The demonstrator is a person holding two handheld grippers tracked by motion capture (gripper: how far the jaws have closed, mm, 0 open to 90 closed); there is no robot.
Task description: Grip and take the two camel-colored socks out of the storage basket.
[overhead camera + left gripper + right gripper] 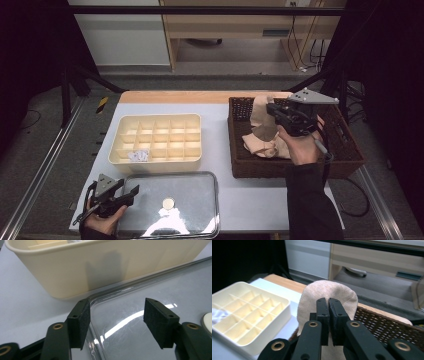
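Observation:
A beige sock (261, 117) (312, 297) hangs over the brown wicker basket (345, 150) (382, 325) at the right, with my right gripper (270, 109) (328, 302) shut on its upper part. More beige fabric (265, 145) lies in the basket below. My left gripper (131, 192) (116, 315) stands open at the front left, over the left corner of a clear lid (185, 192) (155, 287). One pad is by the lid's rim, the other above its surface, with nothing pinched between them.
A cream divided organizer (160, 116) (87, 270) (284, 300) sits mid-table behind the lid, with a white crumpled item (139, 155) (218, 315) in a front compartment. The lid carries a round knob (169, 203) (207, 321). A wooden strip edges the far side.

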